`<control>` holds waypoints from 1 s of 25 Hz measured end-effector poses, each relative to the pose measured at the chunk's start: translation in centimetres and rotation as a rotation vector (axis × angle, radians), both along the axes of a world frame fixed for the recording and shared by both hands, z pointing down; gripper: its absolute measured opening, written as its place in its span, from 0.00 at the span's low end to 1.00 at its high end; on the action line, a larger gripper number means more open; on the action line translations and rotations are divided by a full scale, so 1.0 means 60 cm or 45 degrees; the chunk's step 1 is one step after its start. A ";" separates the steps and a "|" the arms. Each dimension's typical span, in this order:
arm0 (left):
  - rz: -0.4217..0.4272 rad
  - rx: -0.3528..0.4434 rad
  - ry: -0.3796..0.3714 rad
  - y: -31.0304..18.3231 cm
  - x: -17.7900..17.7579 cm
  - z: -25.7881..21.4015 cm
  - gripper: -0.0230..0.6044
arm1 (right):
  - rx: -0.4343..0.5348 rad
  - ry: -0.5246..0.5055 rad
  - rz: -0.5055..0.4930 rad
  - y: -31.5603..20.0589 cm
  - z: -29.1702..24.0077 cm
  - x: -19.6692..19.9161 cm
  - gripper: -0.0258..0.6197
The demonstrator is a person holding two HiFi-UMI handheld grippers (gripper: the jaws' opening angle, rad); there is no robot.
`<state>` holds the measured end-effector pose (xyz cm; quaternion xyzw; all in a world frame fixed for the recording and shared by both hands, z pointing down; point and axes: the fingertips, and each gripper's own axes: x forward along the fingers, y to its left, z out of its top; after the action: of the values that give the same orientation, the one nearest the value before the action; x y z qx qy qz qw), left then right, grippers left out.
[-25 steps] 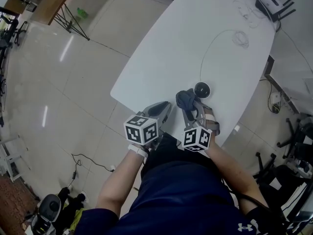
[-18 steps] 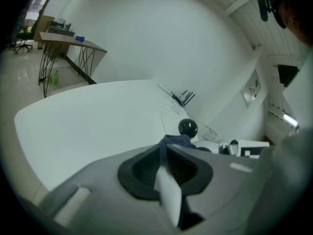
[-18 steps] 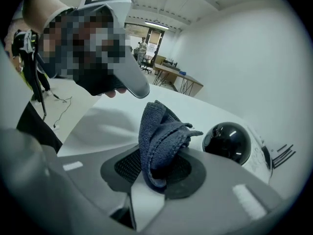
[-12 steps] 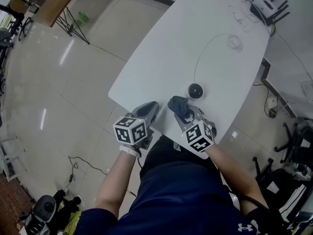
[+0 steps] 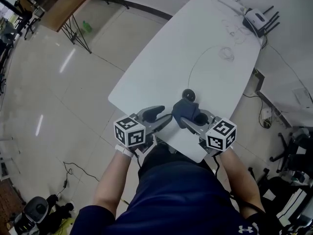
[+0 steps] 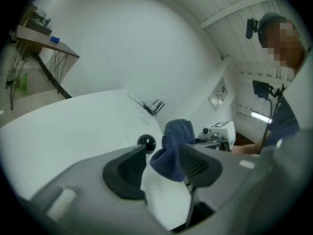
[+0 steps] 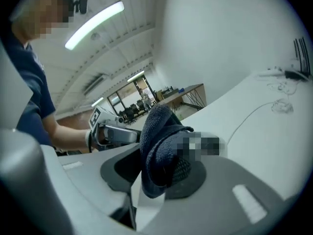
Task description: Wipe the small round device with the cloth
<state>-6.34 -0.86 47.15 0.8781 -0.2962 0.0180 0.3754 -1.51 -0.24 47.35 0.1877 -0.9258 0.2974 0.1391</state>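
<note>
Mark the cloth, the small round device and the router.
cloth (image 5: pixel 184 109): head view, middle of the bunched fabric.
small round device (image 5: pixel 189 95): head view, its dark top.
router (image 5: pixel 255 17): head view, middle of its white body.

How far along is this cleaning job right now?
Done: the cloth is picked up, clamped in the right gripper. In hand: it is held close beside the small round device on the table, apparently not touching it. Left: the wiping itself; nothing shows it finished.

There is one white table (image 5: pixel 161 67), one small round device (image 5: pixel 189 95) near its near end, one dark blue cloth (image 5: pixel 186 109), one thin cable (image 5: pixel 198 62), and one router (image 5: pixel 255 17) far right.
</note>
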 end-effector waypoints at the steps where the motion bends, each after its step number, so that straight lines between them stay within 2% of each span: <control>1: 0.055 0.029 0.029 0.000 0.013 -0.018 0.39 | -0.033 -0.073 -0.011 0.000 -0.016 0.004 0.22; 6: 0.370 0.134 0.166 0.027 0.074 -0.093 0.46 | -0.154 -0.423 -0.111 0.011 -0.092 0.018 0.22; 10: 0.532 0.183 0.269 0.051 0.105 -0.134 0.46 | -0.252 -0.609 -0.187 0.026 -0.124 0.024 0.23; 16: 0.614 0.223 0.257 0.062 0.119 -0.142 0.41 | -0.410 -0.727 -0.189 0.031 -0.131 0.028 0.24; 19: 0.632 0.232 0.215 0.062 0.118 -0.133 0.38 | -0.437 -0.725 -0.173 0.029 -0.126 0.027 0.24; 21: 0.637 0.224 0.183 0.060 0.117 -0.120 0.28 | -0.441 -0.716 -0.152 0.024 -0.121 0.029 0.26; 25: 0.613 0.185 0.184 0.053 0.107 -0.102 0.22 | -0.423 -0.662 -0.100 0.015 -0.109 0.020 0.29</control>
<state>0.10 2.33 41.04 0.9469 -0.0518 0.0229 0.3164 -0.28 0.68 40.82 0.0440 -0.8755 0.4771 -0.0623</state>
